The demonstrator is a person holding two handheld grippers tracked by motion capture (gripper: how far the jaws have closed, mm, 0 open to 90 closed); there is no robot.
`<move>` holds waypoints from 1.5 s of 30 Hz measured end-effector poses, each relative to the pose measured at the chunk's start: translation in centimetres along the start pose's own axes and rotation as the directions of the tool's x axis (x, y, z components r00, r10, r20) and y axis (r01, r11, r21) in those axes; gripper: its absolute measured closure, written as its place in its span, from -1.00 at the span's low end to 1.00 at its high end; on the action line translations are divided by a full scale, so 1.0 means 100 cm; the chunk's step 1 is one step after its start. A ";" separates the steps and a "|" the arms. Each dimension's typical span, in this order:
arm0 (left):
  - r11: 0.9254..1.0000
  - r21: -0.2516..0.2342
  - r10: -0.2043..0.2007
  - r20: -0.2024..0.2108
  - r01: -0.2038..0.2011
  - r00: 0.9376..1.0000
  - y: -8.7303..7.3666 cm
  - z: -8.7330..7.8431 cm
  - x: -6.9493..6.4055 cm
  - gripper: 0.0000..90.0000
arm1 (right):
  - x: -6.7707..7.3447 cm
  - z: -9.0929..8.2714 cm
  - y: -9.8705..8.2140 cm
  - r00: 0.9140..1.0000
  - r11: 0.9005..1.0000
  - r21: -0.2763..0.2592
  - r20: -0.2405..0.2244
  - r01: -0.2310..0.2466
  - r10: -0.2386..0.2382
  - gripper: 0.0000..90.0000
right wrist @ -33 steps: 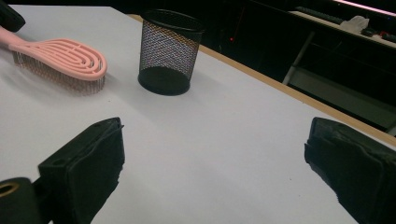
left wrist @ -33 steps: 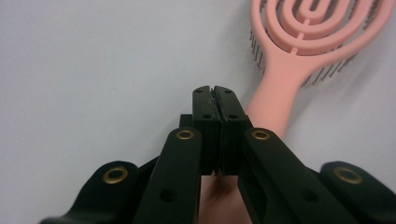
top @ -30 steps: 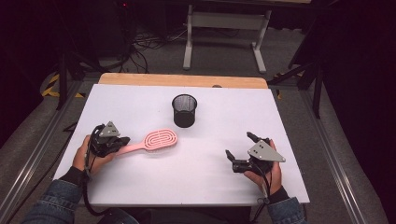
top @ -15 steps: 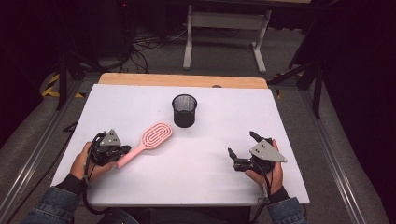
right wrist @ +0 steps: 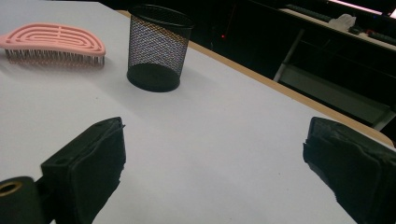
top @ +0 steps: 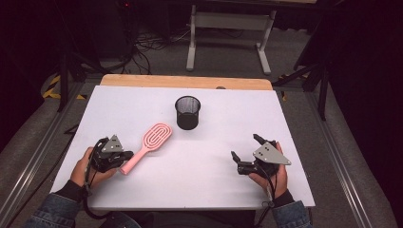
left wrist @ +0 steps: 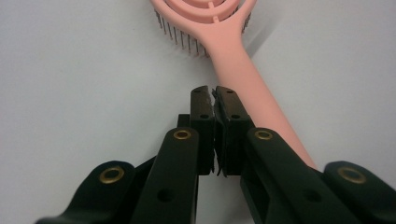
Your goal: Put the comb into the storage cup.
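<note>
A pink hairbrush (top: pixel 147 144) lies bristles down on the white table (top: pixel 204 185), its head pointing toward a black mesh cup (top: pixel 187 112). My left gripper (top: pixel 124 156) sits at the handle's near end. In the left gripper view this gripper (left wrist: pixel 215 93) is shut with its jaws pressed together and nothing between them. The brush handle (left wrist: pixel 254 93) runs along the outside of its right jaw. My right gripper (top: pixel 244 148) rests at the table's right front, open, and its jaws (right wrist: pixel 215 154) stand wide apart around bare table. From there the brush (right wrist: pixel 51 42) and cup (right wrist: pixel 156 46) lie ahead.
A wooden strip (top: pixel 185 81) edges the table's far side. Beyond it a white metal stand (top: pixel 228 28) and cables sit on the dark floor. A rail (top: pixel 33 161) runs along the table's left side.
The brush has swung counter-clockwise, its head turning from pointing right to pointing up toward the cup. The left gripper has shifted right and nearer the front edge. The right gripper barely moved.
</note>
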State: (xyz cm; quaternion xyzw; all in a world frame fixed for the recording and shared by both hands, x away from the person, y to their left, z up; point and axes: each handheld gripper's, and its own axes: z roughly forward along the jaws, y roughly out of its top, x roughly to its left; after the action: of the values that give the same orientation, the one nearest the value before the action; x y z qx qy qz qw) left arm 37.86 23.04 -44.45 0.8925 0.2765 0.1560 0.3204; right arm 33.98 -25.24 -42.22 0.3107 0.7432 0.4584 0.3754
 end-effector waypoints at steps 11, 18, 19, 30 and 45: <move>1.000 -0.014 -0.002 -0.008 0.002 1.000 0.001 -0.003 0.000 0.92 | 0.000 0.000 0.000 1.000 1.000 0.007 0.002 0.004 -0.004 -0.86; 0.999 -0.034 -0.009 -0.024 0.008 1.000 0.003 -0.008 0.002 0.89 | 0.000 0.000 0.000 1.000 1.000 0.006 0.003 0.006 -0.006 -0.86; 0.999 -0.036 -0.008 -0.026 0.007 1.000 0.003 -0.008 0.002 0.90 | 0.000 0.000 0.000 1.000 1.000 0.005 0.004 0.006 -0.006 -0.86; 0.998 -0.057 -0.012 -0.042 0.010 0.999 0.007 -0.013 0.004 0.83 | 0.000 0.001 0.000 1.000 1.000 0.008 0.003 0.007 -0.007 -0.86; 0.995 0.023 -0.090 -0.079 0.092 0.993 0.023 -0.016 0.005 0.05 | 0.000 0.003 -0.003 1.000 1.000 0.018 0.005 0.002 -0.002 -0.86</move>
State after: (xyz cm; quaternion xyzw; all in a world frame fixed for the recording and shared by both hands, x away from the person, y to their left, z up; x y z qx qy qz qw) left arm 38.45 22.64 -41.71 0.8764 0.3313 0.1721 0.3041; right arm 34.21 -25.24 -42.54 0.3147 0.7467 0.4504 0.3748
